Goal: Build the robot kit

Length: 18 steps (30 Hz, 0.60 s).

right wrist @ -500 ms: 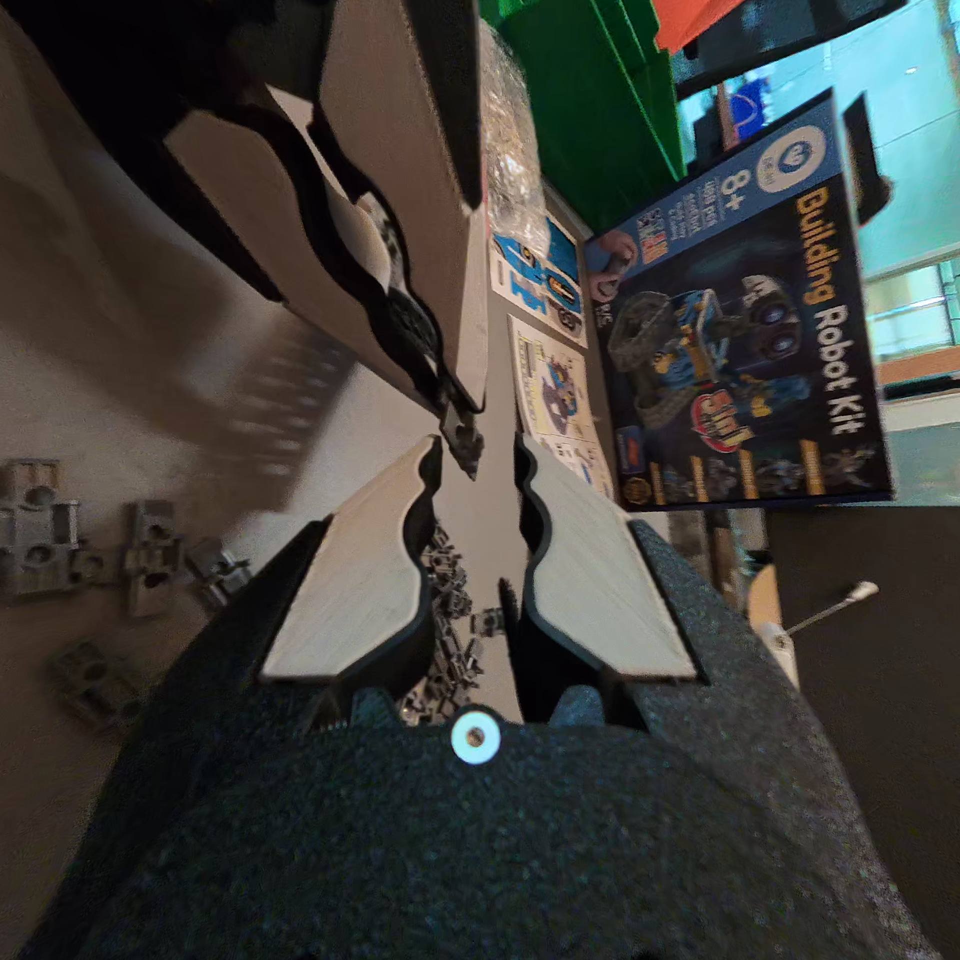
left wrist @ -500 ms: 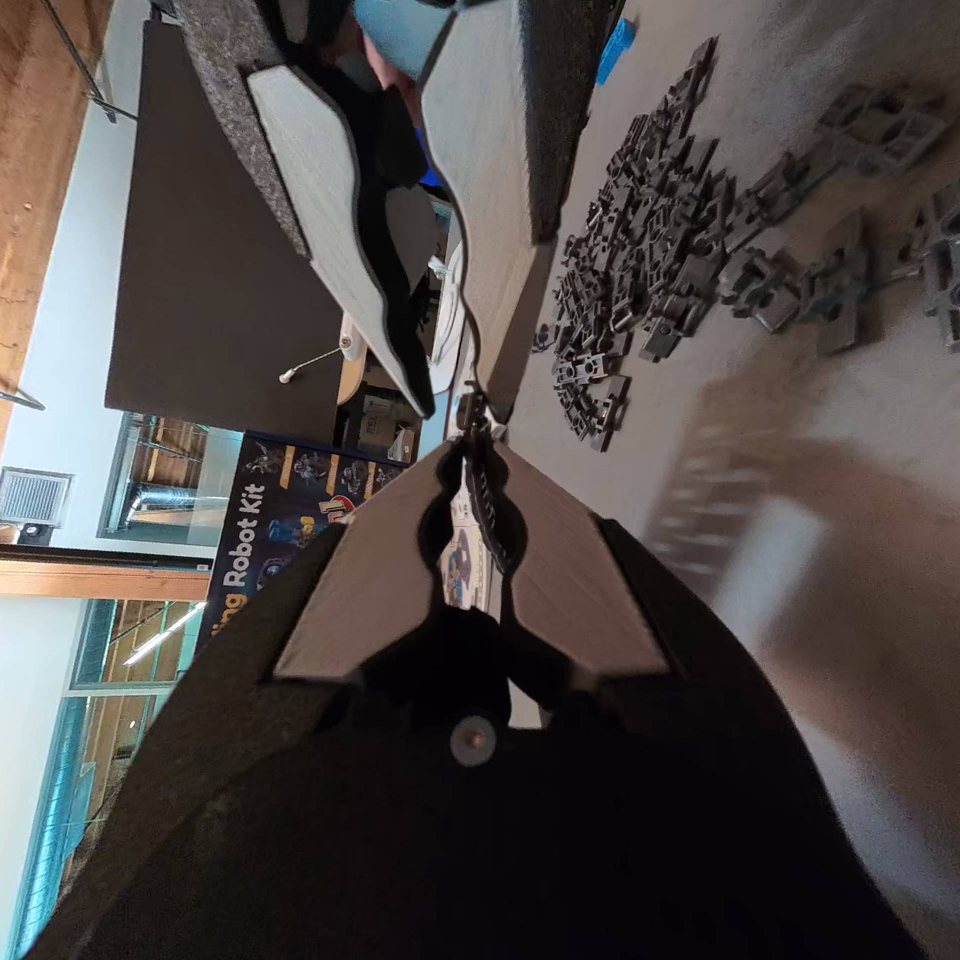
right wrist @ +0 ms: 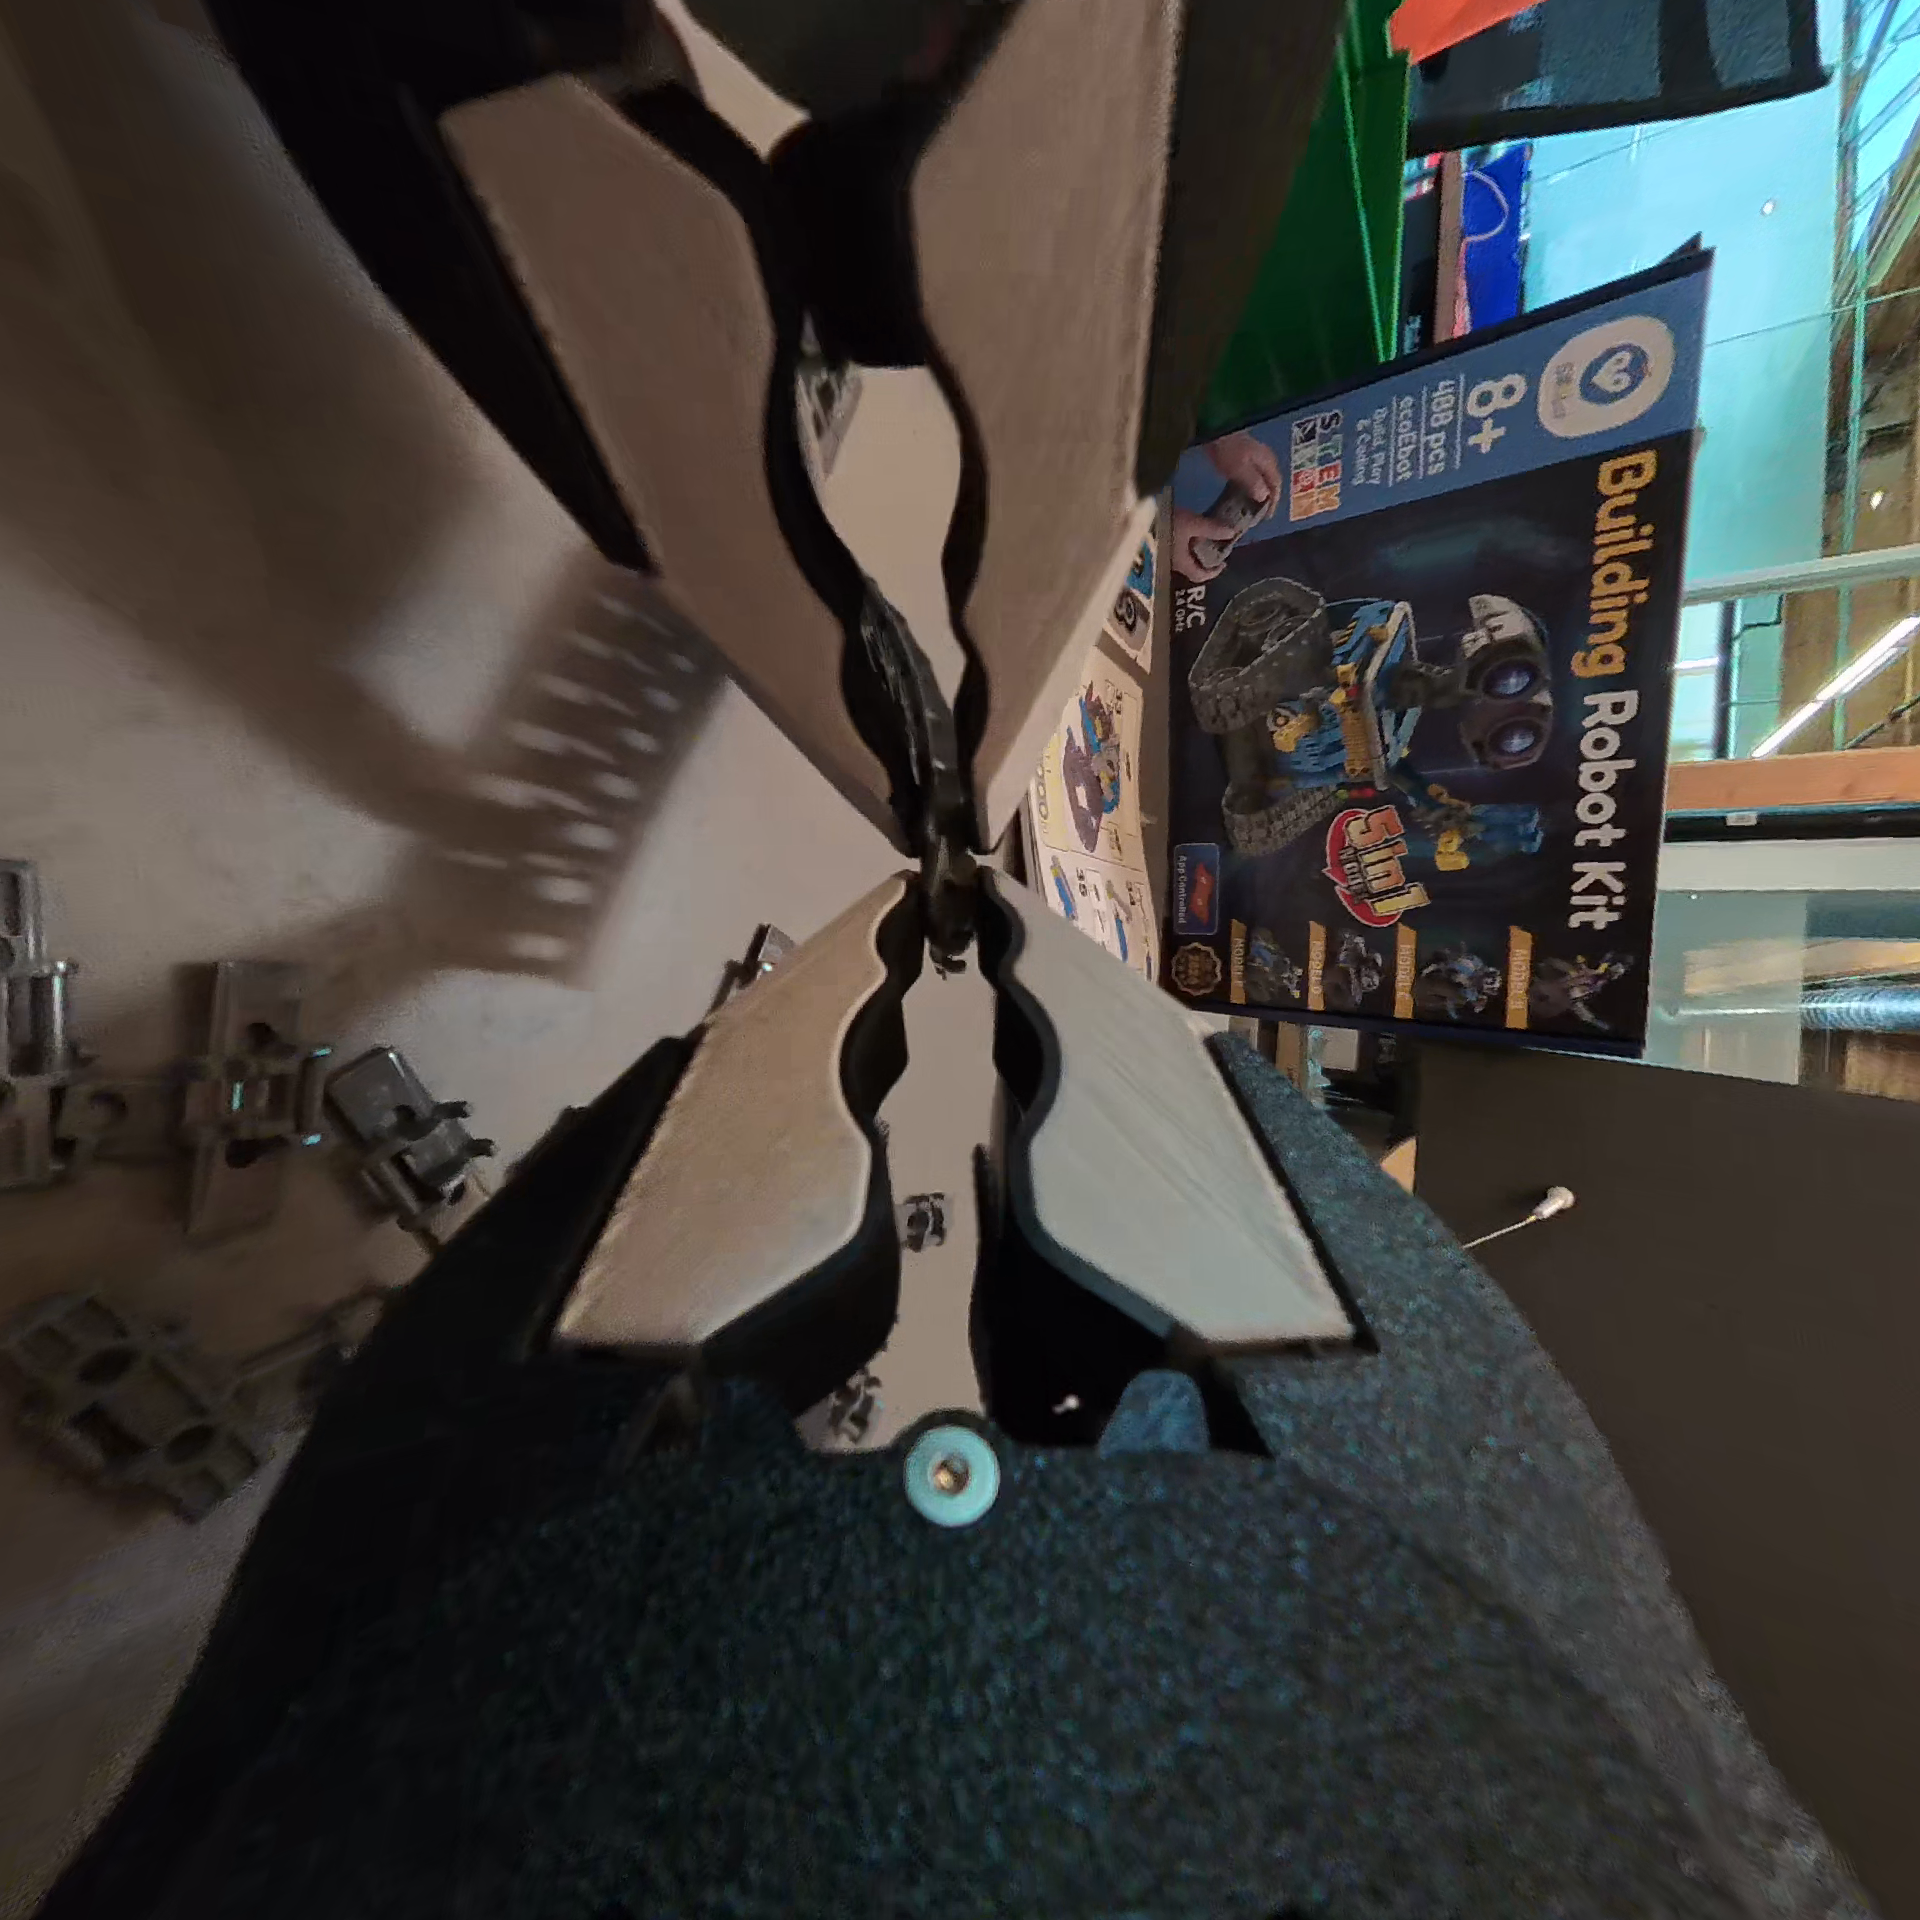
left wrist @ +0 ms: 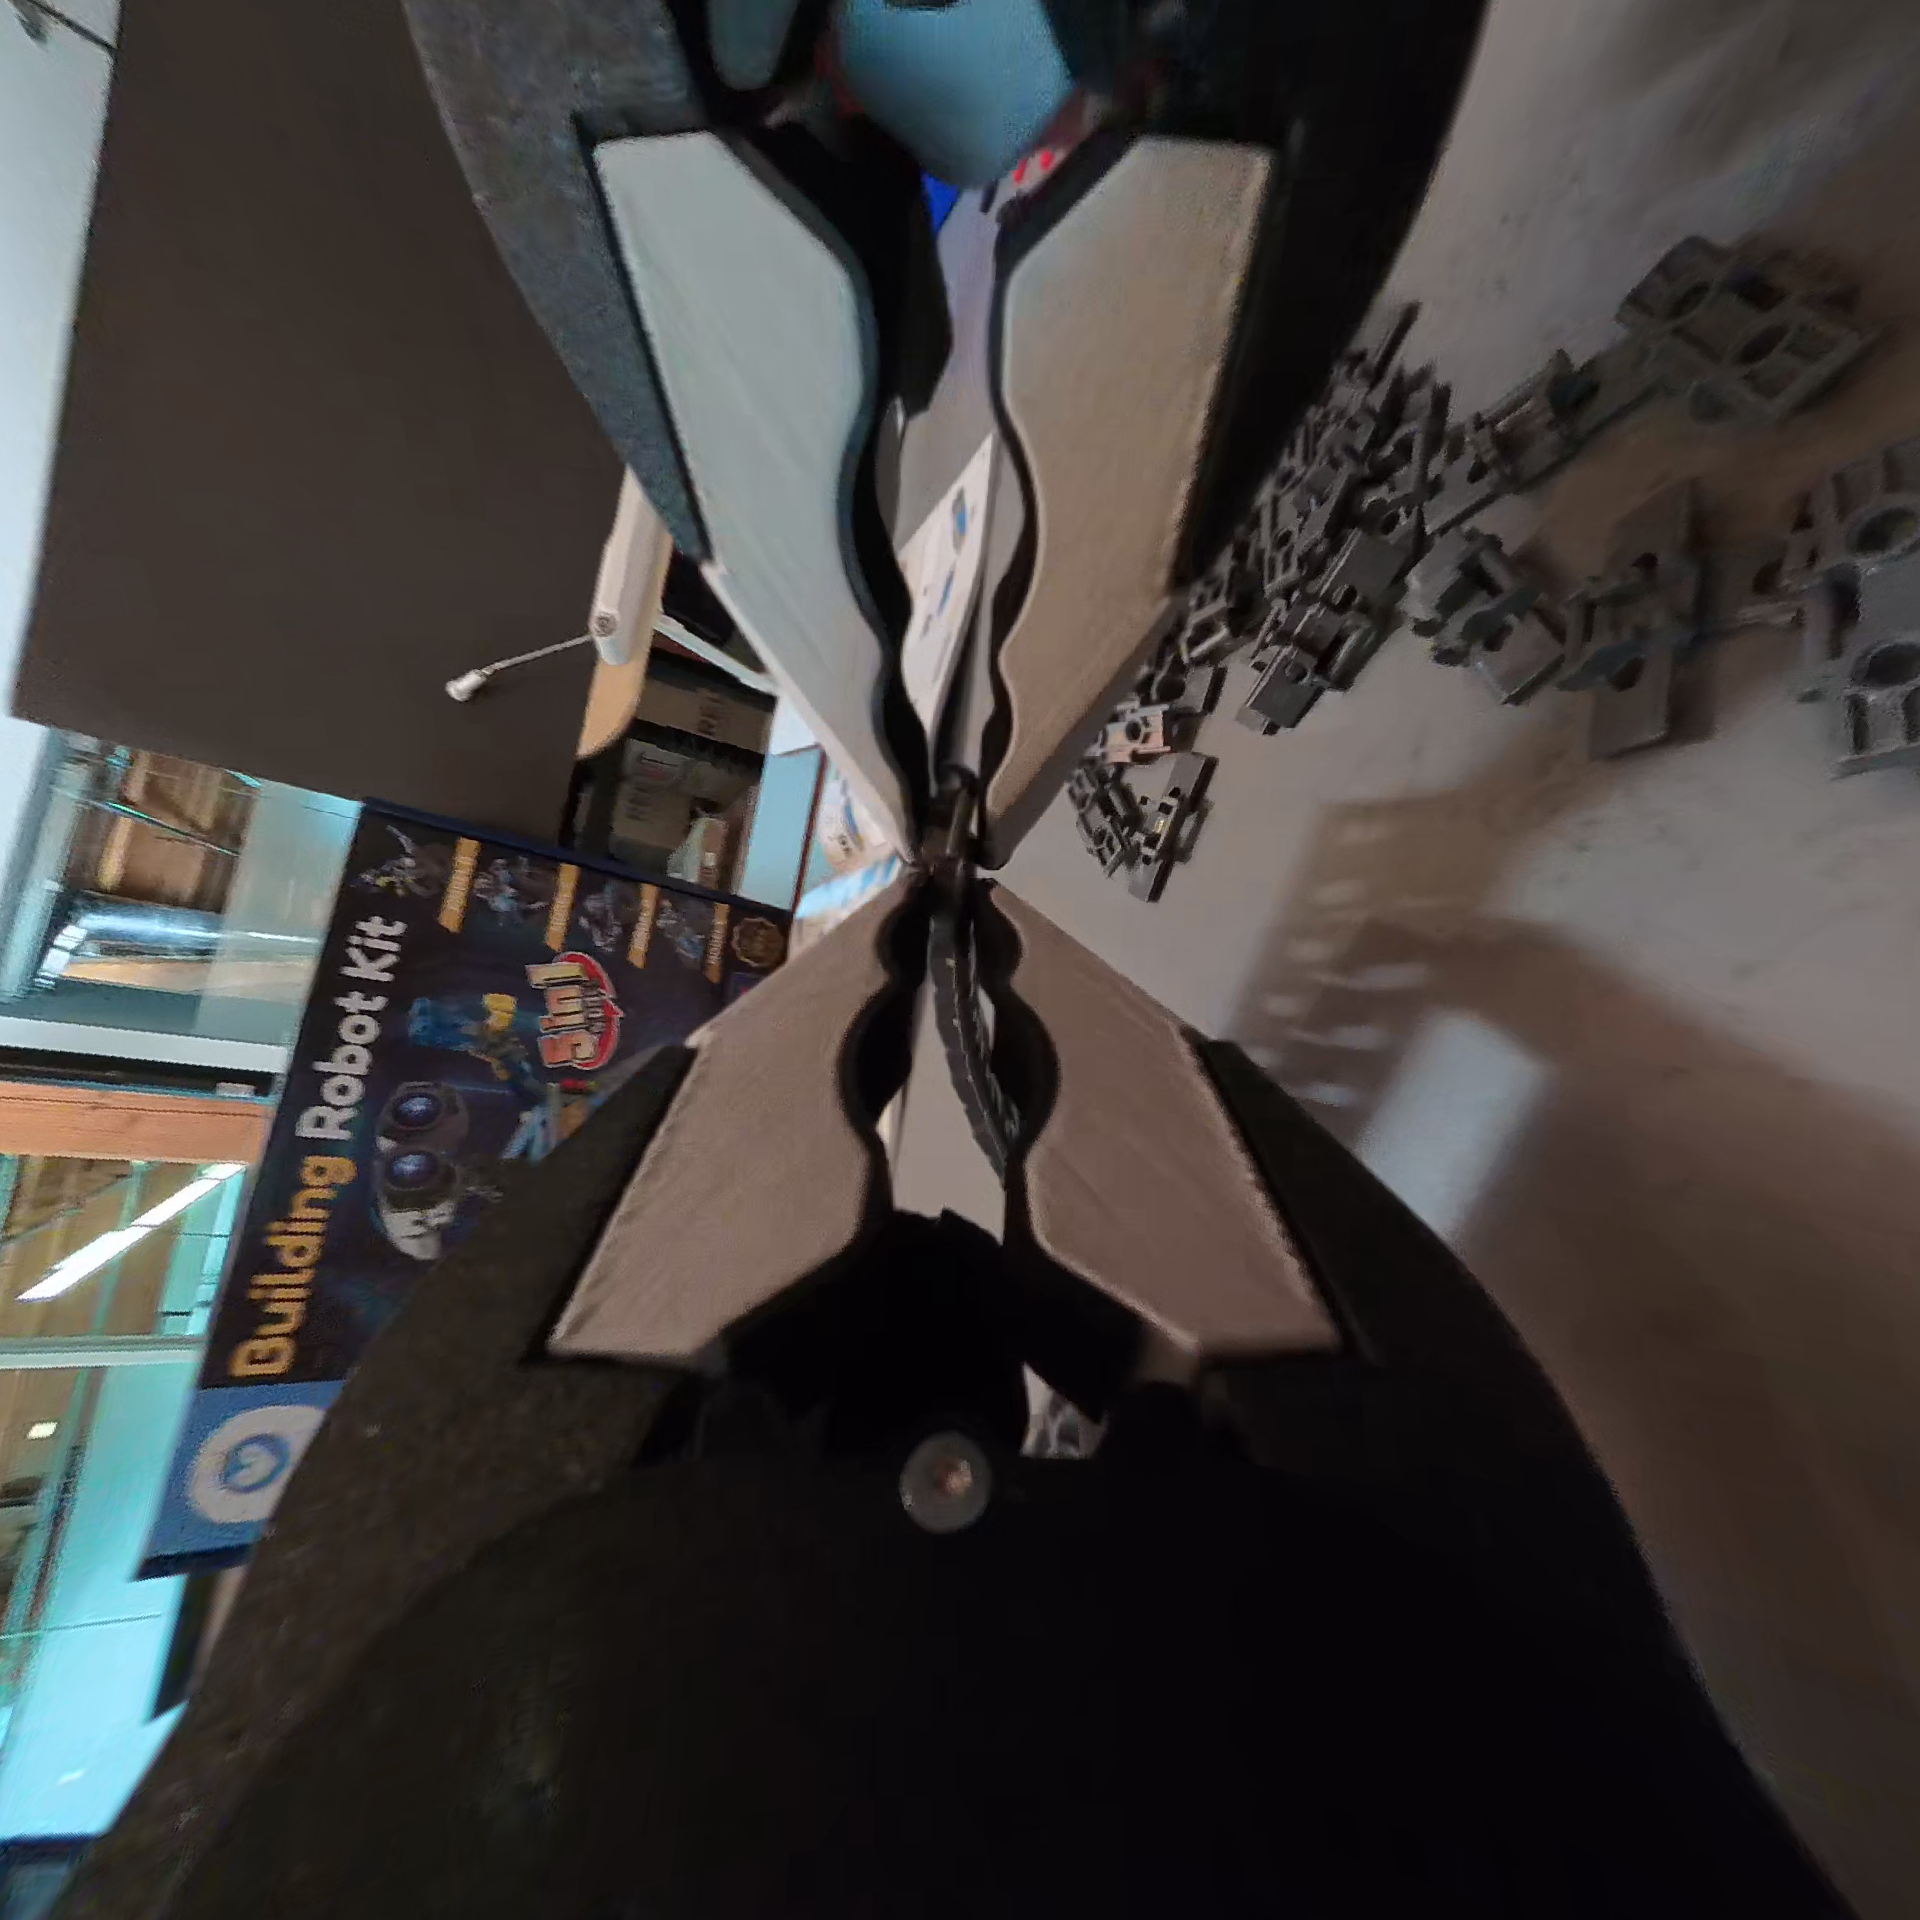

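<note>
My left gripper (left wrist: 951, 883) is shut on a black toothed track strip (left wrist: 961, 1029) that runs between its pads and sticks out a little past the tips. My right gripper (left wrist: 945, 821) comes in from the top of the left wrist view, tip to tip with the left. In the right wrist view my right gripper (right wrist: 943, 906) is shut on the strip's protruding end (right wrist: 945, 883). The left gripper (right wrist: 935, 821) hangs from the top there with the strip (right wrist: 904, 675) between its pads. Both are held above the pale table (left wrist: 1558, 831).
A heap of small grey plastic parts (left wrist: 1320, 582) and larger grey connector pieces (left wrist: 1642, 623) lie on the table; some also show in the right wrist view (right wrist: 249, 1091). A dark blue kit box (right wrist: 1455, 707) stands behind an instruction sheet (right wrist: 1091, 790). A green bin (right wrist: 1309, 208) is nearby. Only a small space, under 4 cm, lies between the two pairs of fingers.
My right gripper was open around the strip's end; it has moved in and shut on it. The two grippers now meet tip to tip.
</note>
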### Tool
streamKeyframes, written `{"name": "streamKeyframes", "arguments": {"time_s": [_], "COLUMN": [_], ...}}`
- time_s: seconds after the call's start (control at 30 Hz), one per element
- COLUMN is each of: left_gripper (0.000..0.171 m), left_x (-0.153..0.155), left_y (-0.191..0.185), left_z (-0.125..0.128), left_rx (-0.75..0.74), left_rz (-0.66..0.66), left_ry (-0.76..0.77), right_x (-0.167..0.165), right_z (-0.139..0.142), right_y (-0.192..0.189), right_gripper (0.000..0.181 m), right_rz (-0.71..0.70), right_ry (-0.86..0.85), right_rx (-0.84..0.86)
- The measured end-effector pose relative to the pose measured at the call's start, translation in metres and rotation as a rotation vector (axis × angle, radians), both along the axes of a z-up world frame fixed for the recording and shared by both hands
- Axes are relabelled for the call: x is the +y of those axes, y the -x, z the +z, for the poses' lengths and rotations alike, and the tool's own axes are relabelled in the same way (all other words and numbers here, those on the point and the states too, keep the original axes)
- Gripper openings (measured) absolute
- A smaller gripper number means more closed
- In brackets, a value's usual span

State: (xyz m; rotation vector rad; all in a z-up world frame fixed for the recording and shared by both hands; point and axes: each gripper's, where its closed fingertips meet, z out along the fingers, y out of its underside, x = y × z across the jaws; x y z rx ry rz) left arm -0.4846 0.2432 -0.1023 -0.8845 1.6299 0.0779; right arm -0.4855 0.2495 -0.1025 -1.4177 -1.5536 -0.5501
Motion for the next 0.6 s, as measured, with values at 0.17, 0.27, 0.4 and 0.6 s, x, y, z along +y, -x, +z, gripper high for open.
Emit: {"name": "streamKeyframes", "arguments": {"time_s": [0.17,0.27,0.4,0.6], "left_gripper": [0.006,0.005,0.006,0.006], "left_x": [-0.0008,-0.0014,-0.0042,-0.0035], "left_y": [-0.0004,-0.0007,-0.0019,-0.0054], "left_z": [-0.0008,-0.0022,-0.0043,-0.0001], "left_rx": [-0.034,-0.042,-0.078,-0.113], "left_rz": [-0.006,0.014,0.007,-0.001], "left_ry": [0.161,0.235,0.460,0.594], "right_x": [-0.0011,-0.0020,-0.0060,-0.0067], "right_z": [-0.0020,-0.0037,-0.0073,-0.0060], "right_y": [-0.0006,-0.0010,-0.0009,-0.0016], "right_gripper": [0.008,0.007,0.007,0.019], "right_rz": [-0.006,-0.025,-0.036,-0.059], "right_ry": [0.069,0.094,0.093,0.155], "right_rx": [0.003,0.001,-0.020,0.073]}}
